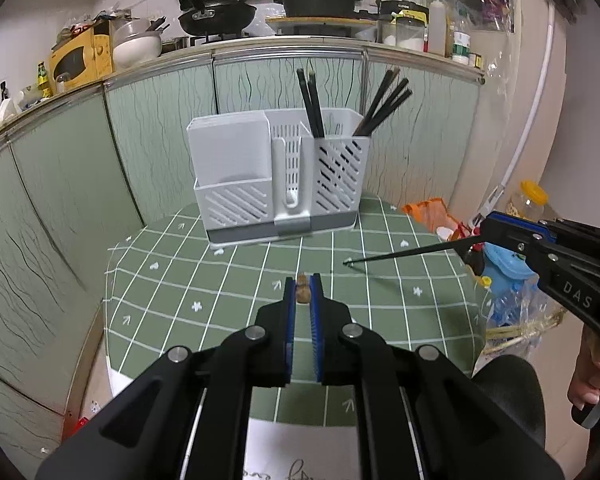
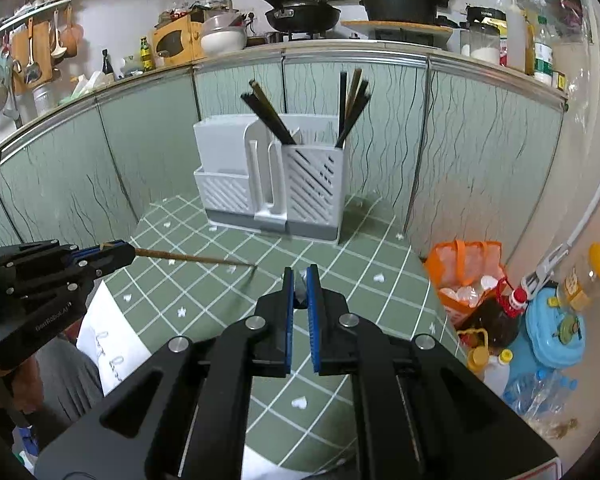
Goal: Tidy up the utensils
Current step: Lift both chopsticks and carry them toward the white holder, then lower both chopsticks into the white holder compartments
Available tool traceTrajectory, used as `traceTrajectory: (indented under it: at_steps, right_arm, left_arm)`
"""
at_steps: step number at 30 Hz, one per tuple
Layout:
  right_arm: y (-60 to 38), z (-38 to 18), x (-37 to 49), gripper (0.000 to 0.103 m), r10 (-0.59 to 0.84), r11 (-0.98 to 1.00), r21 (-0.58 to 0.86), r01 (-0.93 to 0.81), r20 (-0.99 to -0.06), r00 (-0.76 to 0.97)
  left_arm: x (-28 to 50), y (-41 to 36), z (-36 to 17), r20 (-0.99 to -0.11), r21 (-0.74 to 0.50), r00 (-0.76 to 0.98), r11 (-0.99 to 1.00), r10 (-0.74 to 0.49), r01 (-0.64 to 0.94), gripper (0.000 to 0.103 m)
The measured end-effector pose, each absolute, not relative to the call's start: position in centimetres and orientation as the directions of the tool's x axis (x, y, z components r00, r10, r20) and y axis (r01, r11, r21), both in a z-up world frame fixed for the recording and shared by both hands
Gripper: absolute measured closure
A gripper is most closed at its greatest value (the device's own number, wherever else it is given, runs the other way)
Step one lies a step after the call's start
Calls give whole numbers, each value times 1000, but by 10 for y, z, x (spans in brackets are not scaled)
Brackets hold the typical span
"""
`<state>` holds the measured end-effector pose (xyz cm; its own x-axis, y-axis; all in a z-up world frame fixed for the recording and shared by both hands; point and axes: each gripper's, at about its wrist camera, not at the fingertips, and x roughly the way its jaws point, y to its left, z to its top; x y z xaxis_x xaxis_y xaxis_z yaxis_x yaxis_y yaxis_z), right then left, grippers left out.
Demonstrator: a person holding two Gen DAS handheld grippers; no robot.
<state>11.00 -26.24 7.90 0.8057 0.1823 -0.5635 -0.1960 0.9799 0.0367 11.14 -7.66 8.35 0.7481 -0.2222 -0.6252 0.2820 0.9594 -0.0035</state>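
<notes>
Both tools are gripping chopsticks: left tool (image 1: 303, 290) a brown chopstick (image 2: 192, 258), right tool (image 2: 299, 280) a black chopstick (image 1: 404, 255) (lying crosswise), with the caddy (image 1: 278, 184) standing straight ahead.

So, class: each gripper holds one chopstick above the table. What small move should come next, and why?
Probably carry both toward the white utensil holder. The left gripper pinches a brown chopstick, the right gripper a black chopstick, and other chopsticks already stand there.
</notes>
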Motion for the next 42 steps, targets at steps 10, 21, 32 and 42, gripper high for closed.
traceTrajectory:
  at_steps: [10,21,32,42]
  right_arm:
    - [-264,103,133,97,198,978,57,-200,-542,817]
    - [-262,119,151,97,209,976,59,-211,-538,817]
    - [-263,185,162,97,227,970,51,-238,-542,809]
    - [-264,257,173,97,222,970,30,-241,-513,829]
  left_arm:
    - [134,-76,106,-606,-29,758,960,-239,280,95]
    - [154,-76,117,-612,-49,750,959,-250,279,95]
    - [166,-68,178,-603,-55,751,953,-269,297,95]
    - [180,-77,257,-585,-38,750,934,-309,356,95]
